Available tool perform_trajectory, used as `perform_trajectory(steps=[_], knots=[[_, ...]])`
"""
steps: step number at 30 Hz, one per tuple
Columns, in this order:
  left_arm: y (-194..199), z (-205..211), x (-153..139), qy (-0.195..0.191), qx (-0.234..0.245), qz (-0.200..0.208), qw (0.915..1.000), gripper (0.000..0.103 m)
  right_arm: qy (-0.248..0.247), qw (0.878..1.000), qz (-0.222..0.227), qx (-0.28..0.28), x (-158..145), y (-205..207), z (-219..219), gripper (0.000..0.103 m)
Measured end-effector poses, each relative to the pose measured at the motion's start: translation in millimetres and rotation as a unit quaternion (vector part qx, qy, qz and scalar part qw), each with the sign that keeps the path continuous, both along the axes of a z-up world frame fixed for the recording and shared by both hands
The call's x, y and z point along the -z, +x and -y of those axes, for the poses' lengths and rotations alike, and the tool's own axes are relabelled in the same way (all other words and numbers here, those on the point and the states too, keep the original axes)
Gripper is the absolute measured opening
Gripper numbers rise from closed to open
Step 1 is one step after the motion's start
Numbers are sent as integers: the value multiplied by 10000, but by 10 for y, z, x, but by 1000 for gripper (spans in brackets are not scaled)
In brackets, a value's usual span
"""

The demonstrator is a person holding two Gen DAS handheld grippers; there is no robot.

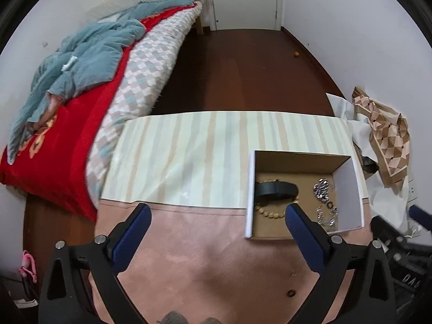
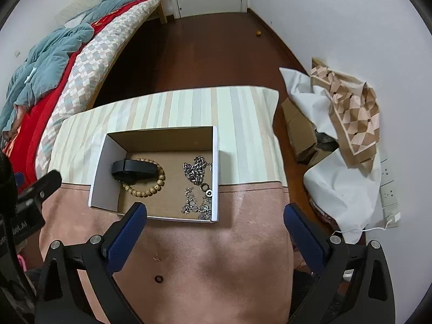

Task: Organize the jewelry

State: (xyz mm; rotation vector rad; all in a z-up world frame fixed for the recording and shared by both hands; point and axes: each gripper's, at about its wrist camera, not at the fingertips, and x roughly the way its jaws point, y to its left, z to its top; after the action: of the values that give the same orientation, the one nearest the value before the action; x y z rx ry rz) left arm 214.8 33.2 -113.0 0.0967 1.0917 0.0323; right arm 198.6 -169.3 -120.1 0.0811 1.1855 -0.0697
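Observation:
A cardboard box [image 2: 102, 162] with white outer walls stands on the table; it also shows in the left wrist view [image 1: 249, 189]. Inside lie a black wristband [image 2: 135, 171], a wooden bead bracelet [image 2: 154, 186], silver chains [image 2: 195, 172] and small rings [image 2: 206, 189]. A small dark ring [image 2: 158, 279] lies on the pink cloth in front of the box, seen also in the left wrist view [image 1: 291, 293]. My left gripper [image 1: 218, 216] is open and empty, left of the box. My right gripper [image 2: 215, 216] is open and empty, just in front of the box.
The table carries a pink cloth [image 2: 216, 256] and a striped cloth [image 2: 189, 105]. A bed with red and blue bedding [image 1: 81, 81] stands at the left. White fabric and a patterned bag [image 2: 351, 108] lie on the floor at the right.

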Motion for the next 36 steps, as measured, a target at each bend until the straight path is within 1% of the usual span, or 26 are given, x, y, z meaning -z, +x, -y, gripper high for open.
perform_trajectory(steps=[3,6,9,11,14,16,18,19,21,24,25,27,29,30,31,32,34,35,36], knots=[[-125,-32,-90,71,11,130,9999,101,-148,9998,146,-16,-130,-90,-46,102],[-249,-62,-192,71,4,222,9997,101,-190,9994,286,-21,-255,-179,-95,102],[-396,-128,-285,15,-70,327,9994,101,-95,9993,372,-36,-353,-313,-105,102],[-512,-187,-299,67,-178,376,9991,101,-23,9994,335,-44,-342,-393,-133,102],[-657,-283,-202,207,-331,320,9987,101,179,9996,234,-37,-191,-567,-183,102],[-746,-342,-37,376,-430,179,9982,101,300,9995,88,-30,28,-702,-233,102],[-829,-413,171,439,-511,-24,9977,101,539,9985,14,-53,269,-814,-288,100],[-888,-461,306,486,-576,-160,9970,101,676,9977,-81,-62,427,-869,-327,97],[-997,-522,518,470,-628,-384,9962,101,743,9969,-240,-103,699,-961,-422,77],[-1124,-597,815,497,-632,-618,9948,101,705,9968,-292,-230,991,-1066,-559,65],[-1145,-614,904,530,-632,-676,9943,101,680,9970,-256,-274,1051,-1098,-606,64],[-1173,-656,1040,543,-636,-785,9934,101,582,9973,-187,-407,1140,-1150,-709,60],[-1203,-695,1132,567,-653,-783,9932,101,487,9972,-30,-567,1190,-1195,-823,55],[-1206,-709,1165,577,-651,-780,9932,101,370,9973,-5,-633,1226,-1210,-882,50],[-1209,-727,1199,601,-668,-777,9929,101,318,9972,-15,-679,1262,-1222,-918,49],[-1213,-744,1221,611,-685,-788,9927,101,176,9972,109,-720,1256,-1240,-954,44],[-1228,-803,1249,565,-750,-758,9927,101,41,9965,183,-815,1276,-1226,-1029,38],[-1228,-819,1251,577,-770,-753,9925,101,-86,9961,234,-848,1292,-1224,-1062,30],[-1232,-844,1261,587,-791,-757,9923,101,-214,9956,277,-872,1295,-1221,-1089,17]])
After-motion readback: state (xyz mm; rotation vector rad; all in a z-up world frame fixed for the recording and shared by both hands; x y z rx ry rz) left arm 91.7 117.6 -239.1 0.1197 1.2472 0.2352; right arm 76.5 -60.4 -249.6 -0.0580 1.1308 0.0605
